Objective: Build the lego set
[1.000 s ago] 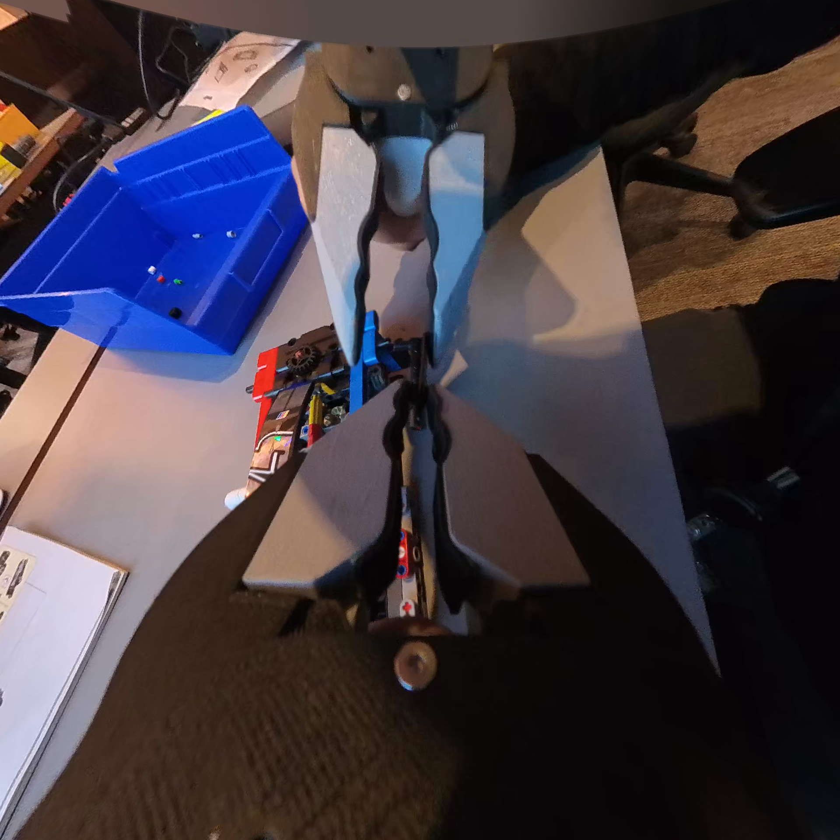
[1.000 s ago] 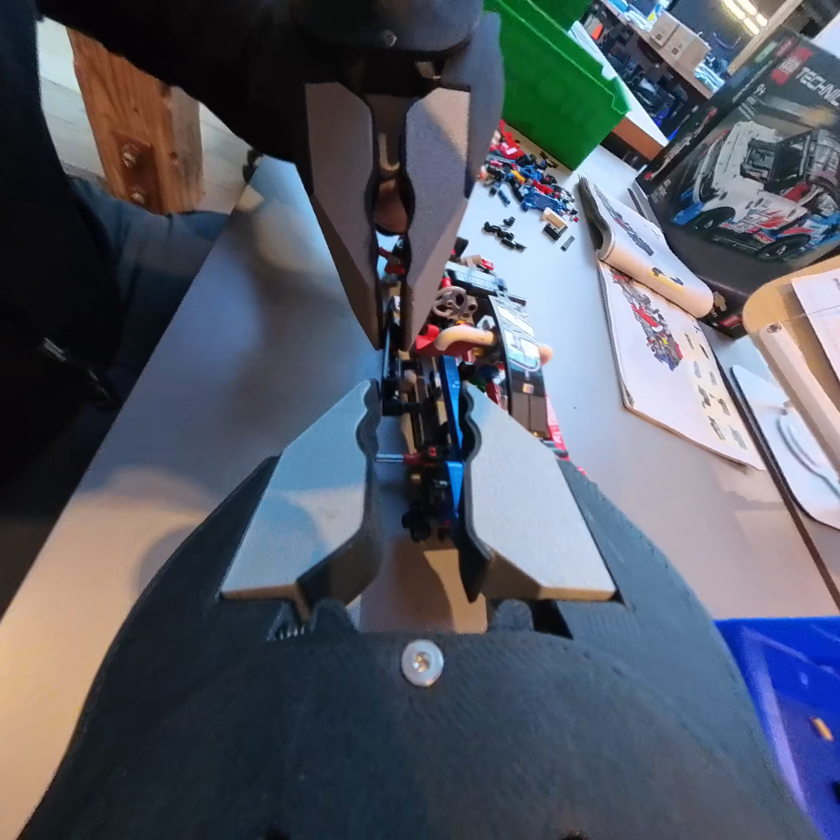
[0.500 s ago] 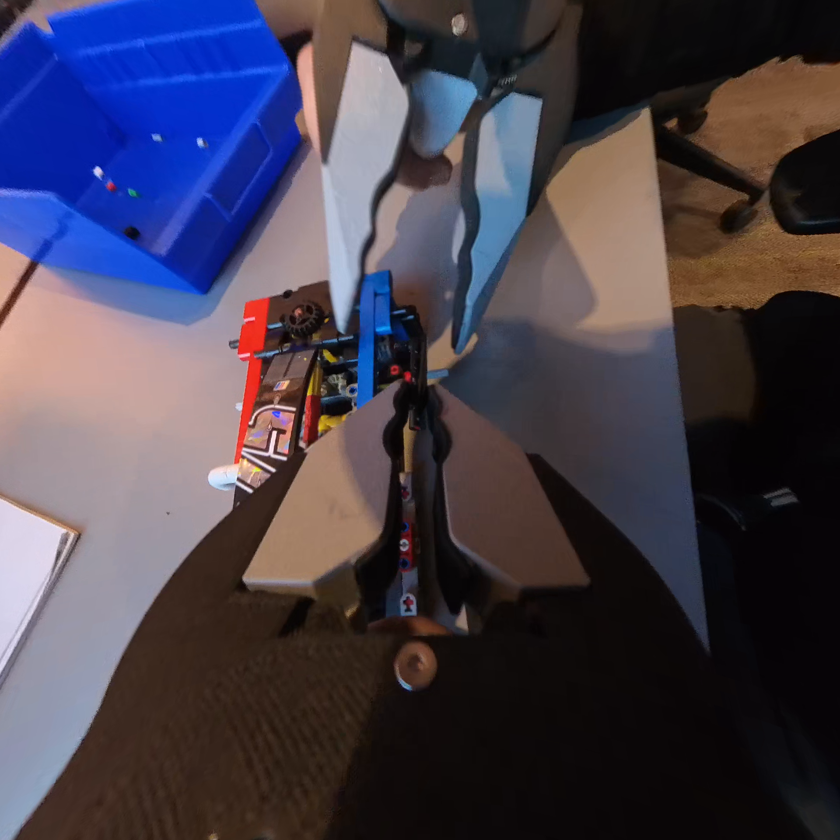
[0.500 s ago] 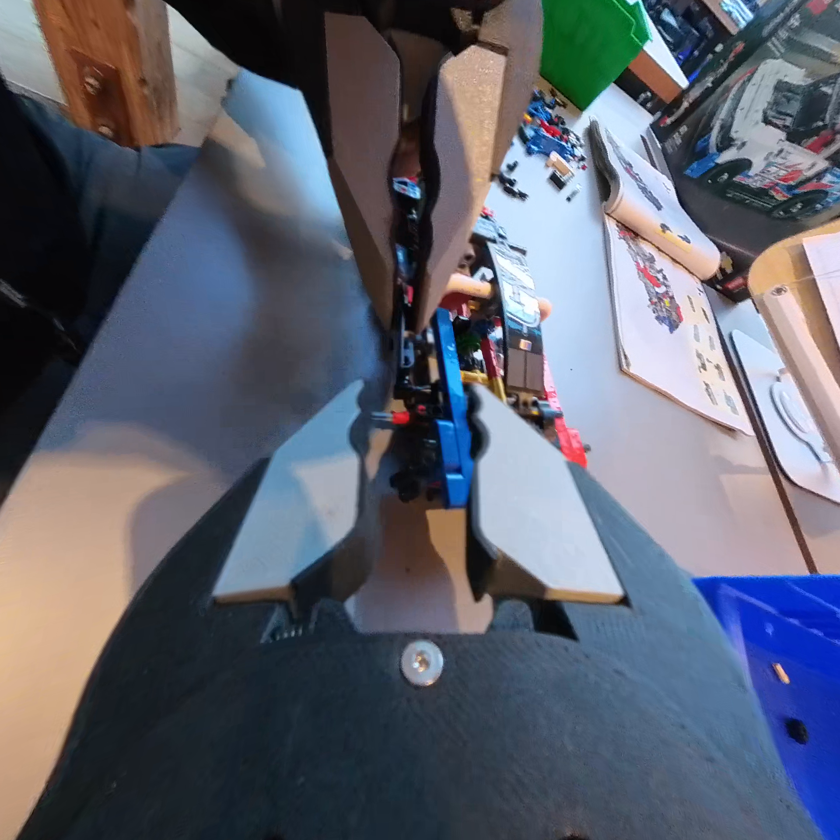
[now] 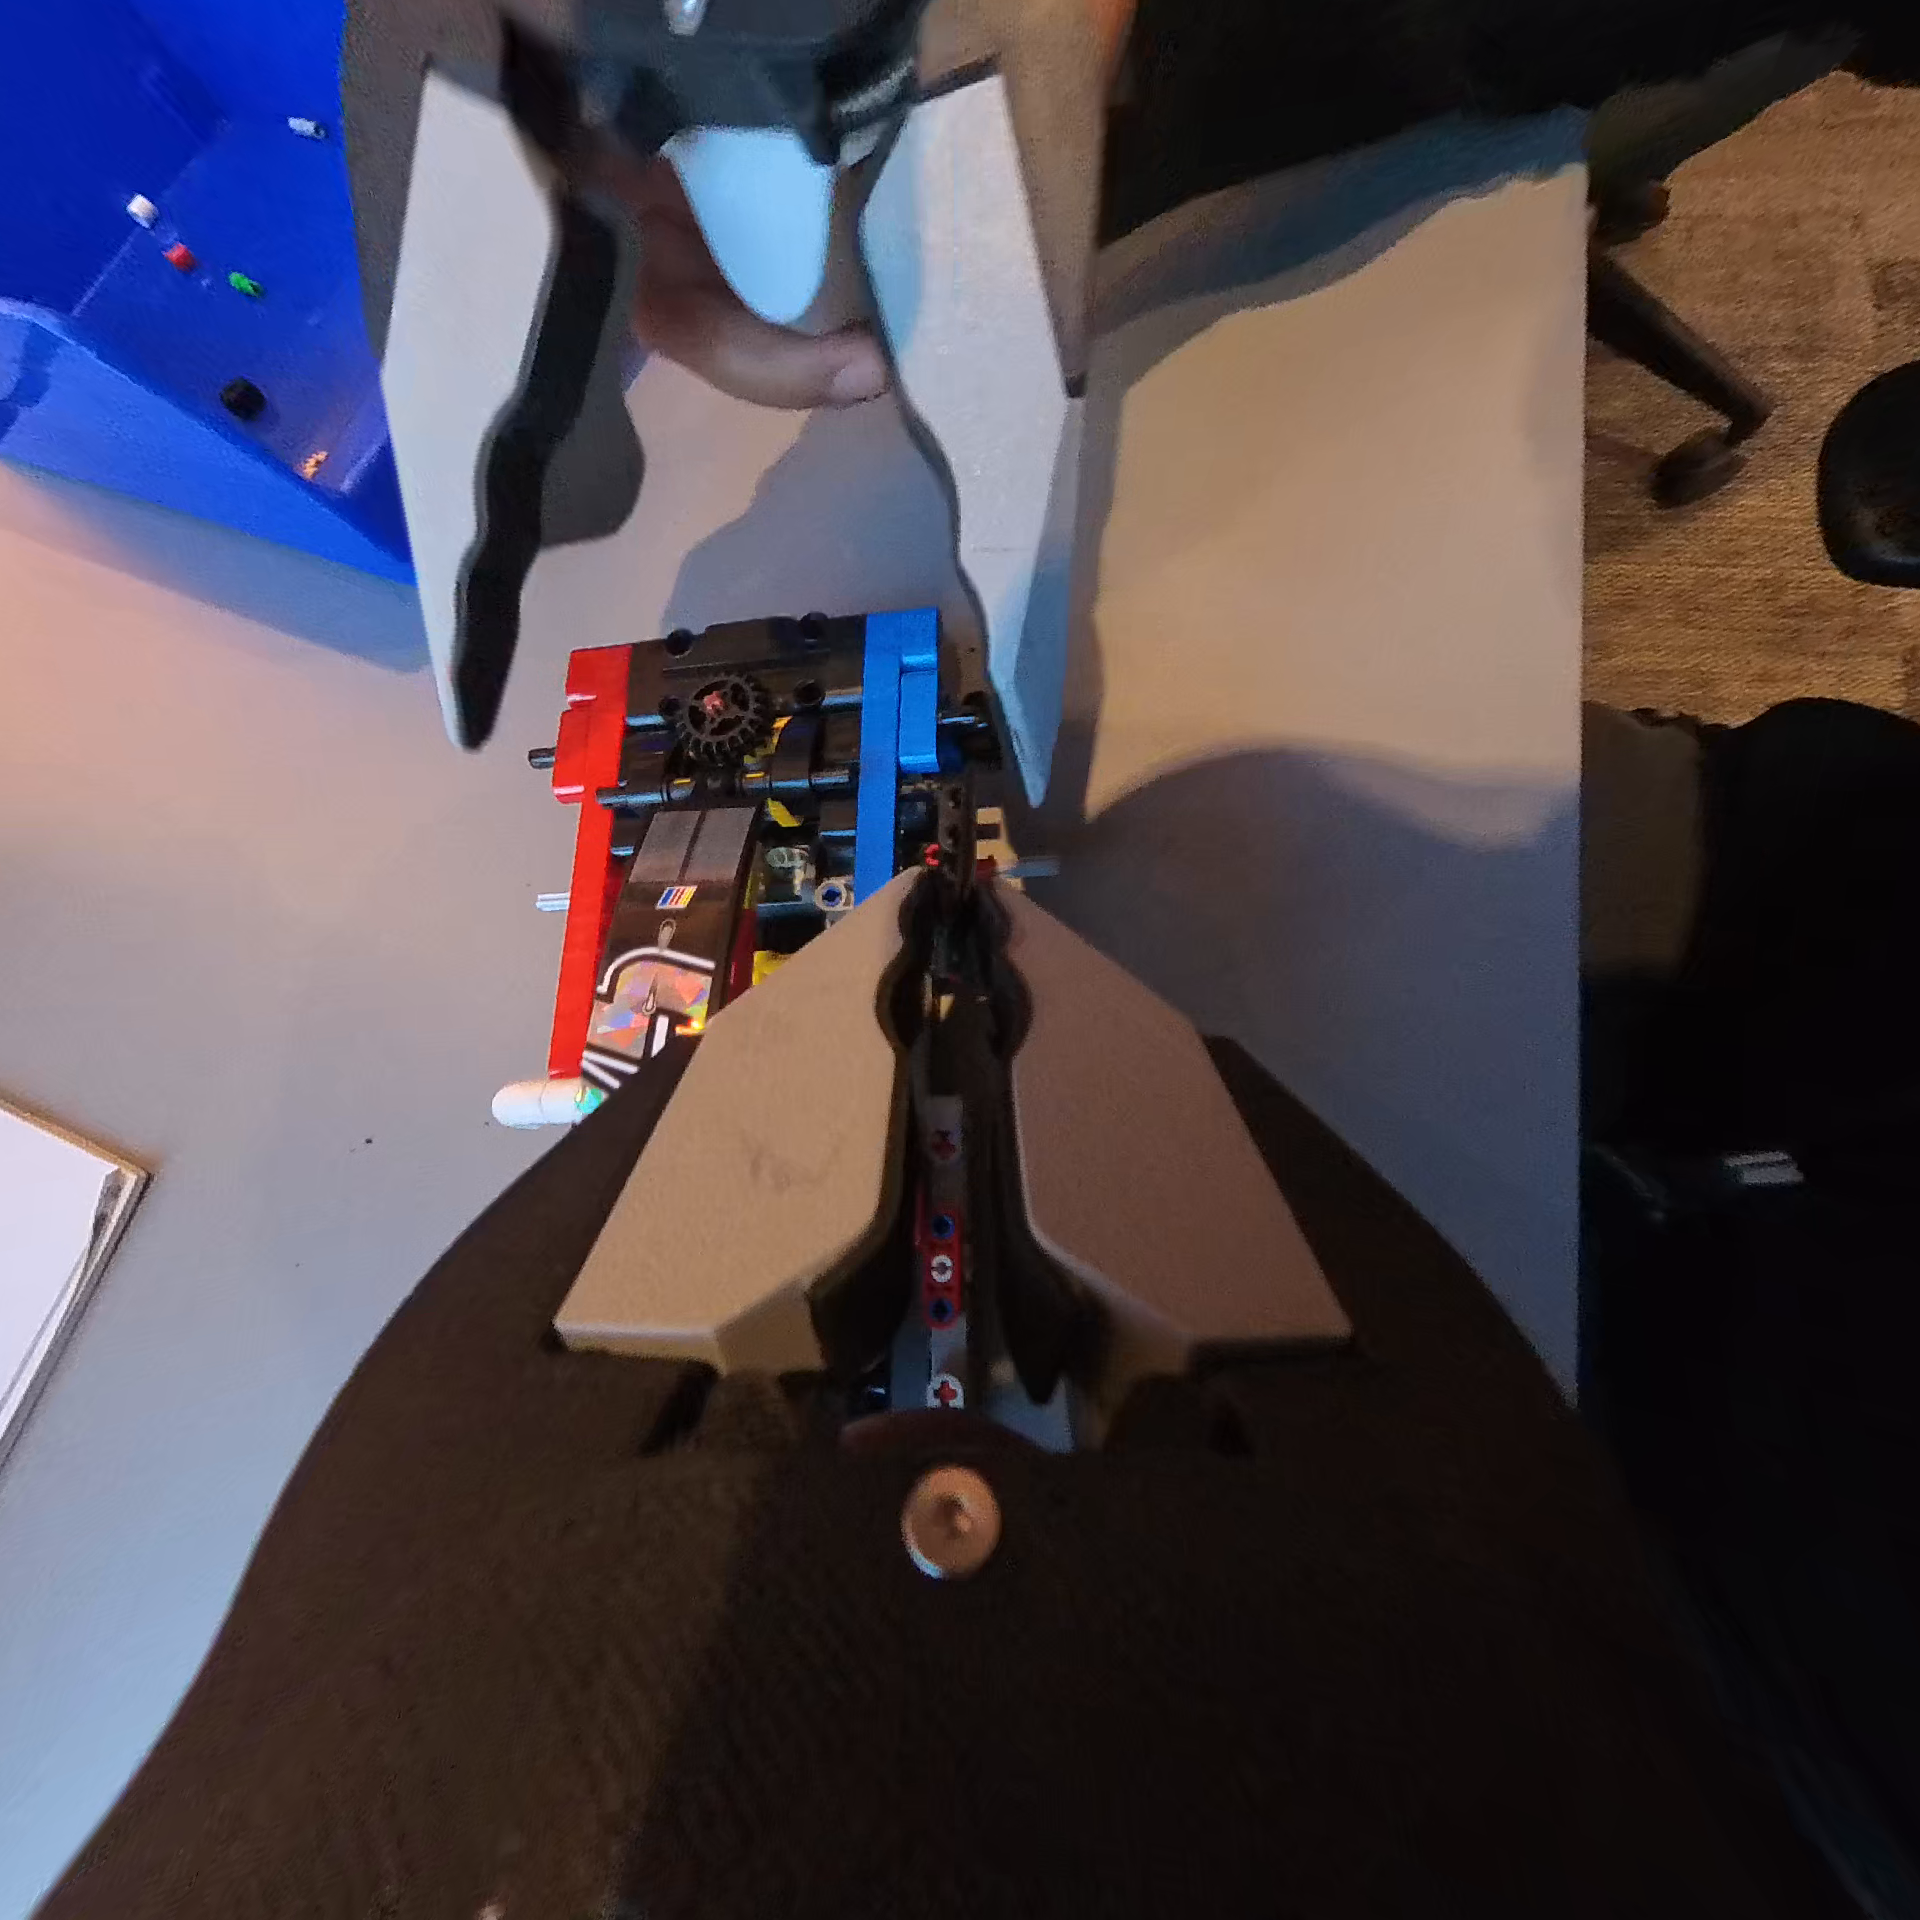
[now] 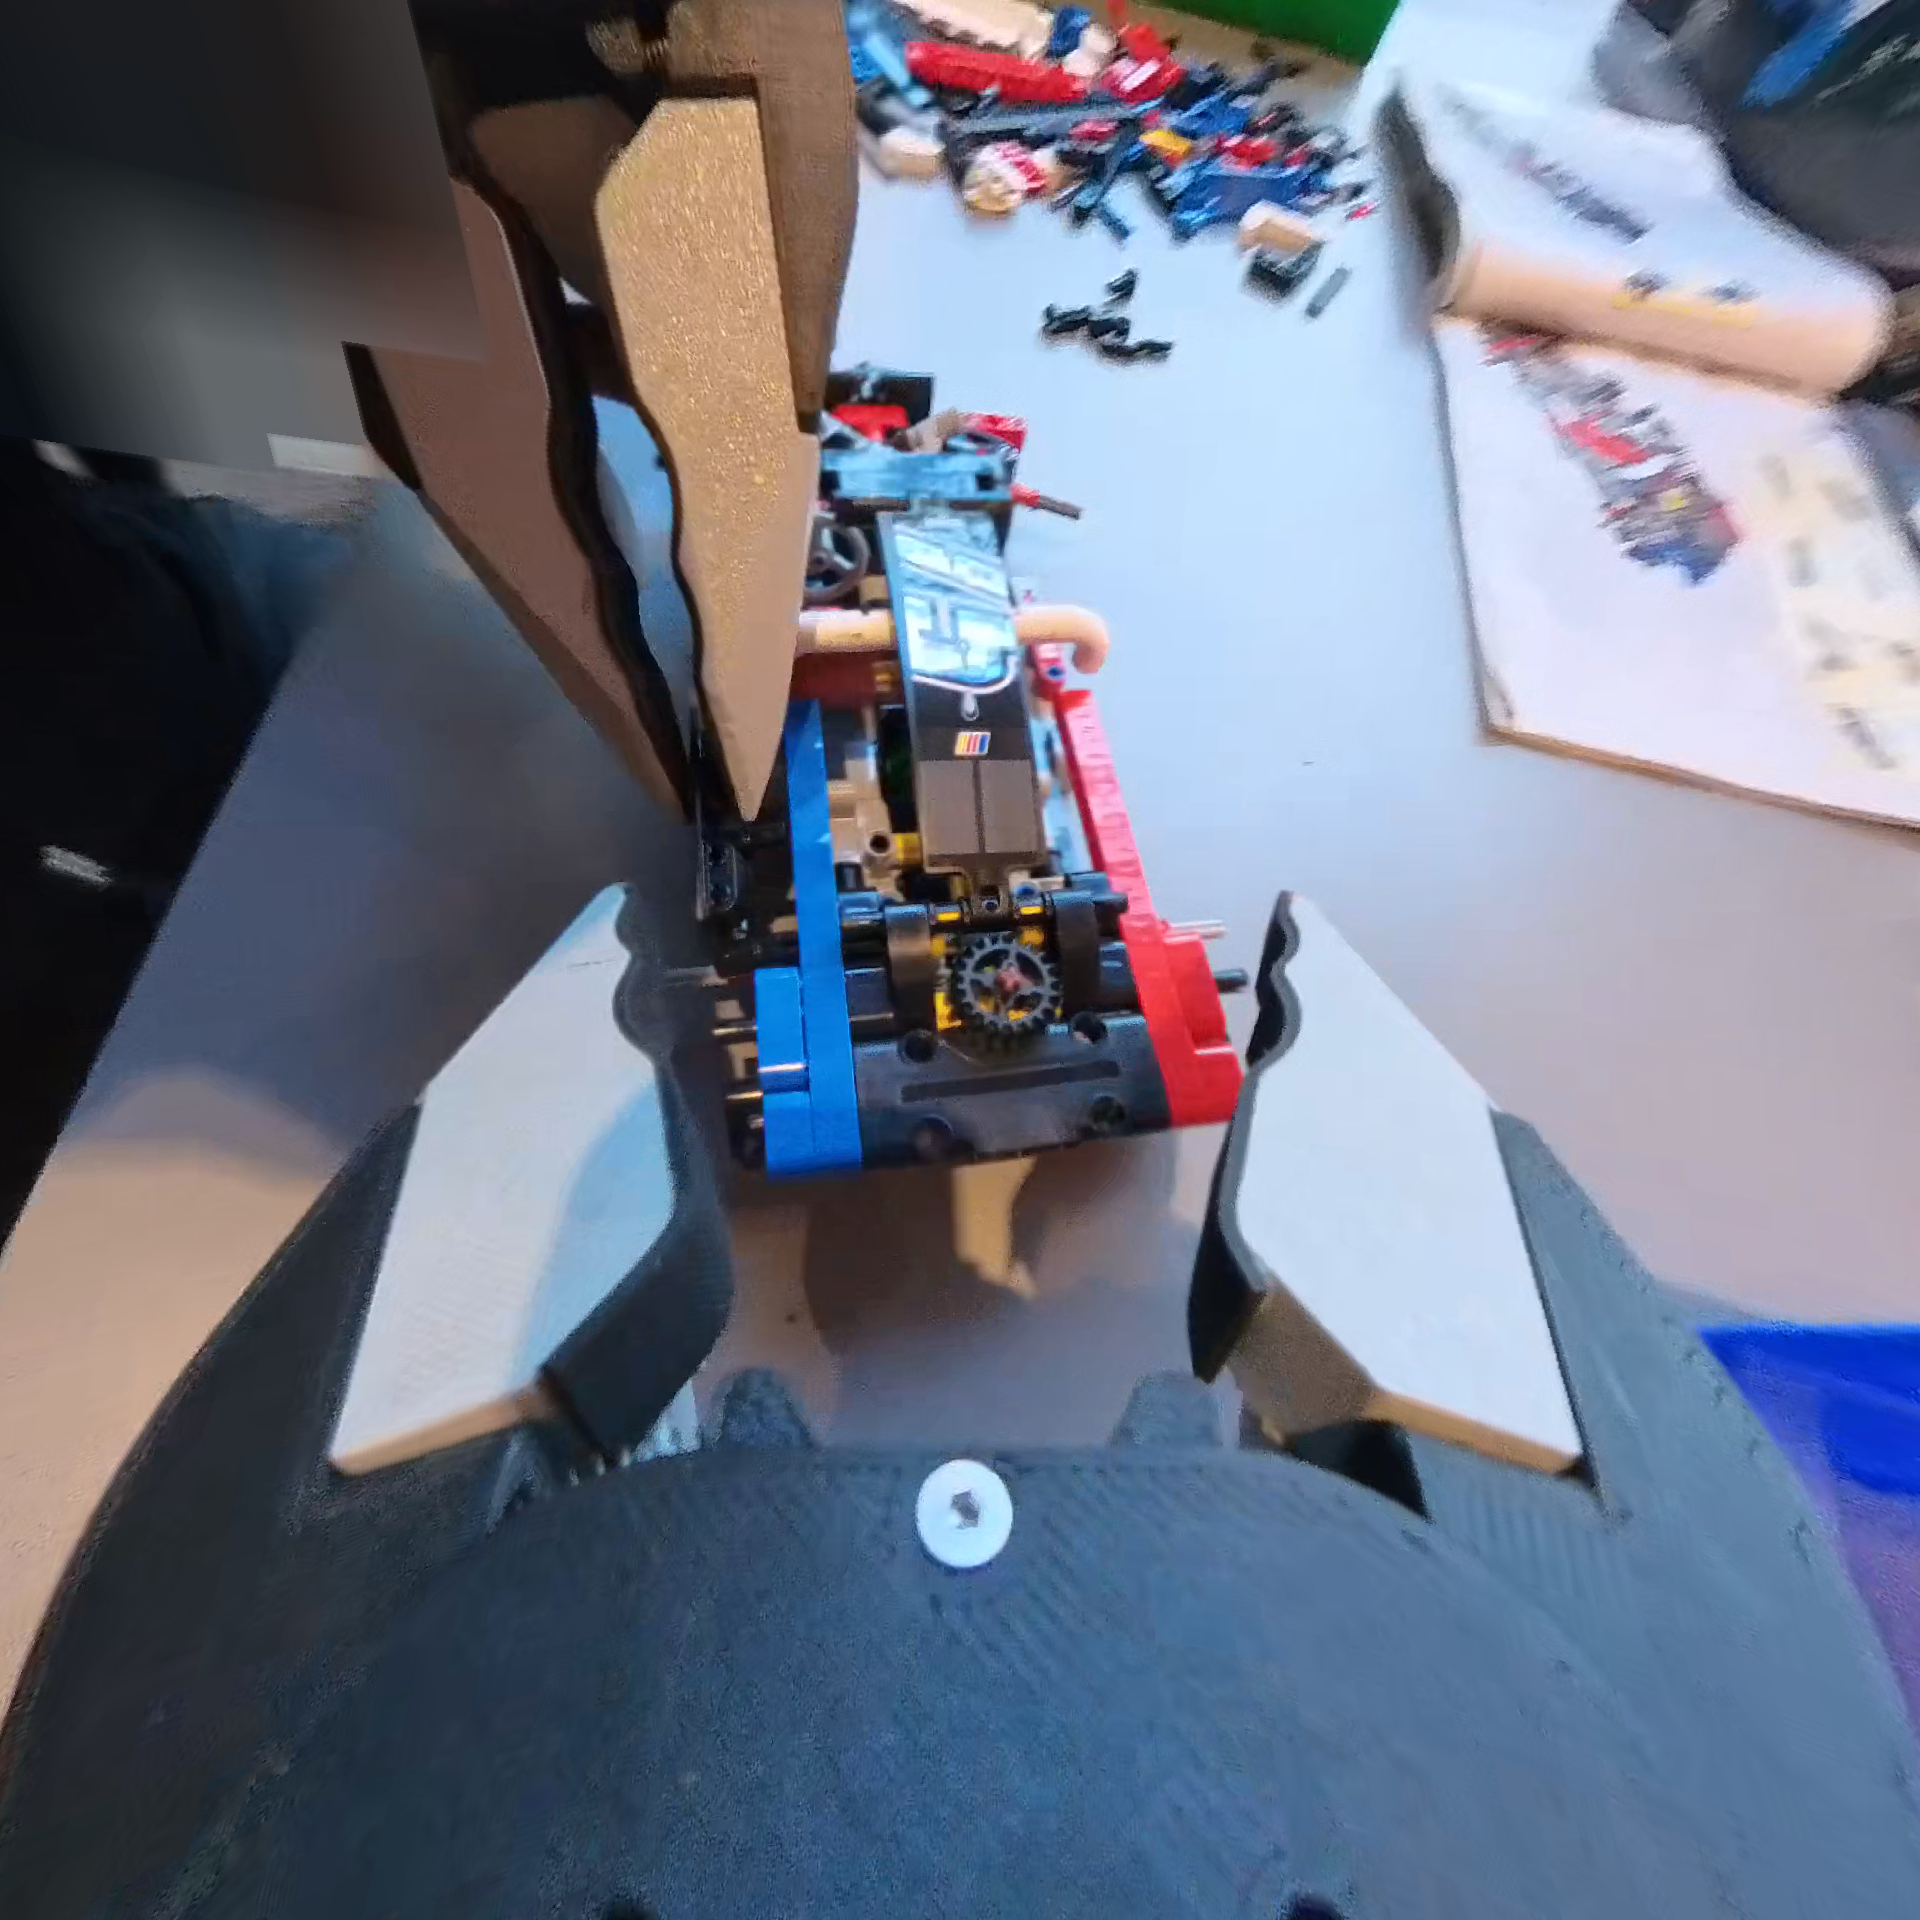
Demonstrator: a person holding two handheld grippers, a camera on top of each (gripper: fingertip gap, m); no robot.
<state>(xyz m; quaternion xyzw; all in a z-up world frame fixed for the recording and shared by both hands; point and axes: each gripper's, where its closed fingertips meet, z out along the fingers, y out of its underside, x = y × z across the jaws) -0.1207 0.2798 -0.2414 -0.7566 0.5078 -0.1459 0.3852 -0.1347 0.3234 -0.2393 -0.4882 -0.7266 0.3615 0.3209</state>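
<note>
The partly built lego car lies on the grey table, with a red beam on one side, a blue beam on the other and a black gear at the rear. My left gripper is shut on a thin dark beam on the car's blue side. It also shows in the right wrist view. My right gripper is open wide, its fingers on either side of the car's rear end, and I cannot tell if they touch it. It also shows in the left wrist view.
A blue bin with a few small pieces stands beside the car. An open instruction booklet and a pile of loose pieces lie beyond it. The table edge is close on the blue side, with an office chair past it.
My right gripper has let go of the car's blue side, opened wide and now spans the rear end. My left gripper has stayed shut on the side beam.
</note>
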